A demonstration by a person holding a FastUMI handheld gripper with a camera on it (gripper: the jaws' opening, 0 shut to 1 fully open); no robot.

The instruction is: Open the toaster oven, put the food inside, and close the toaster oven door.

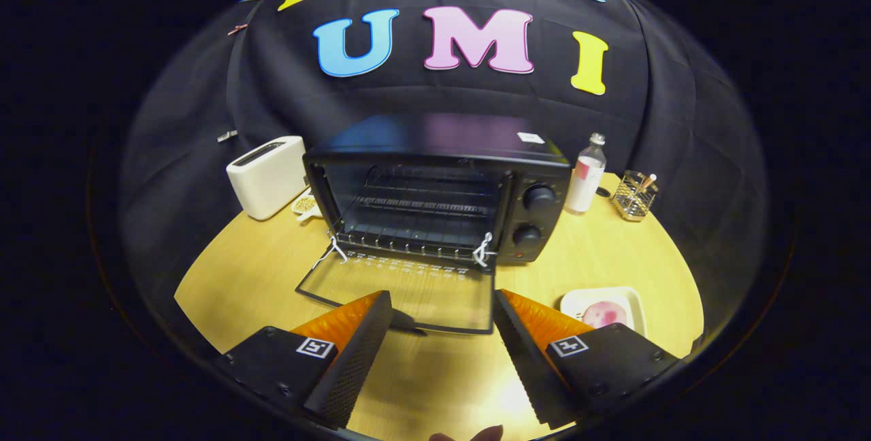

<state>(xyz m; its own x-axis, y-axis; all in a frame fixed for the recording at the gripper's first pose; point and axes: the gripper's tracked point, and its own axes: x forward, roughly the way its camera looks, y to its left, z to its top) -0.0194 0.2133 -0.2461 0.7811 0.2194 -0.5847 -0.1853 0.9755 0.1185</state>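
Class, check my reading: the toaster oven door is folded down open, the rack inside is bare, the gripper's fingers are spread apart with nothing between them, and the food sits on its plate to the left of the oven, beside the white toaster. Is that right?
One detail is wrong. In the gripper view the food lies on its plate to the right of the toaster oven, just beyond the gripper, not beside the white toaster. The rest holds: door down, rack bare, fingers apart and empty.

The hand-held two-finger gripper [442,318] points forward and slightly downward, its fingers [354,359] spread wide apart with nothing between them and touching nothing. Two fingertips of the person's hand [469,435] show just behind and below the gripper.
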